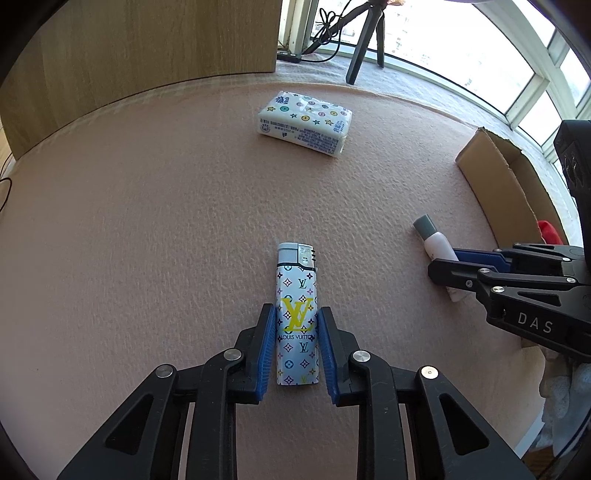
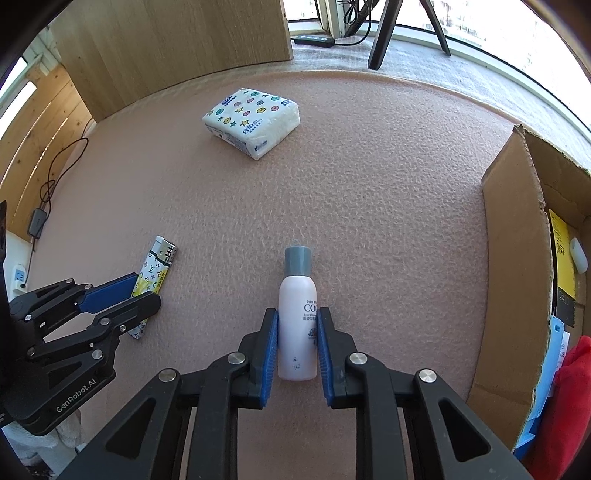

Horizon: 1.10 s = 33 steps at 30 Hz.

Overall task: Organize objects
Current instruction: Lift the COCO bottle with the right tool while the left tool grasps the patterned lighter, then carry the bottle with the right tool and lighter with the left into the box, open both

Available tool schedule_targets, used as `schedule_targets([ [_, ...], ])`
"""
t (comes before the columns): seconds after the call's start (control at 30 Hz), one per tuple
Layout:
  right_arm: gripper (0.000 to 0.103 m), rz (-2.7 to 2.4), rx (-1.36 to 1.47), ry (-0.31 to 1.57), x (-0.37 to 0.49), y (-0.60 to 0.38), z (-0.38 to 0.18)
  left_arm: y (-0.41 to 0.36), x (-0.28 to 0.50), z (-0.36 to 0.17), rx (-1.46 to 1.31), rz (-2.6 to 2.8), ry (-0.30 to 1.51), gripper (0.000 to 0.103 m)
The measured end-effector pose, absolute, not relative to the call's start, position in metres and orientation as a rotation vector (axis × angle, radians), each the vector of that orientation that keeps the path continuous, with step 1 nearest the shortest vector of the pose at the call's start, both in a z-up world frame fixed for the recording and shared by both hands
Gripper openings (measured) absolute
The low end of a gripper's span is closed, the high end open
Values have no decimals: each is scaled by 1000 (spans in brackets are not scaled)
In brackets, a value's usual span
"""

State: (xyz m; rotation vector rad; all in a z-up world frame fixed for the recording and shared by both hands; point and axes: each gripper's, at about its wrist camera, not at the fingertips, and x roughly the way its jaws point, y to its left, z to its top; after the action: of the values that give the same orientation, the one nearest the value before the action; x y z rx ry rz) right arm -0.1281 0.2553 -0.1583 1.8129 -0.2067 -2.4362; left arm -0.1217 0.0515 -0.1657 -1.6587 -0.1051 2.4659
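Observation:
A white lighter (image 1: 297, 280) with a coloured monogram print lies on the pink mat (image 1: 147, 221). My left gripper (image 1: 296, 308) is shut on its lower half, blue pads against both sides. From the right wrist view the lighter (image 2: 162, 254) shows in the left gripper (image 2: 146, 288) at the left. A white bottle (image 2: 297, 295) with a grey cap lies on the mat, and my right gripper (image 2: 297, 311) is shut on its body. In the left wrist view the bottle (image 1: 436, 240) sticks out of the right gripper (image 1: 445, 264) at the right.
A tissue pack (image 1: 304, 123) (image 2: 251, 120) lies farther back on the mat. An open cardboard box (image 2: 513, 258) (image 1: 495, 173) stands at the right with a red item (image 2: 572, 373) and other things inside. A wooden panel (image 1: 147, 44), a tripod (image 2: 384, 33) and a power strip (image 2: 314, 40) stand behind.

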Motion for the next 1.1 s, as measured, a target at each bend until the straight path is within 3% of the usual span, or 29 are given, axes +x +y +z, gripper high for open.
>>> schedule_targets([
  [0.57, 18, -2525, 1628, -541, -70, 286, -125, 52, -88, -145, -1589, 2438, -298, 24],
  [1.1, 18, -2705, 1487, -606, -6, 356, -70, 152, -85, -88, -1389, 2325, -201, 24],
])
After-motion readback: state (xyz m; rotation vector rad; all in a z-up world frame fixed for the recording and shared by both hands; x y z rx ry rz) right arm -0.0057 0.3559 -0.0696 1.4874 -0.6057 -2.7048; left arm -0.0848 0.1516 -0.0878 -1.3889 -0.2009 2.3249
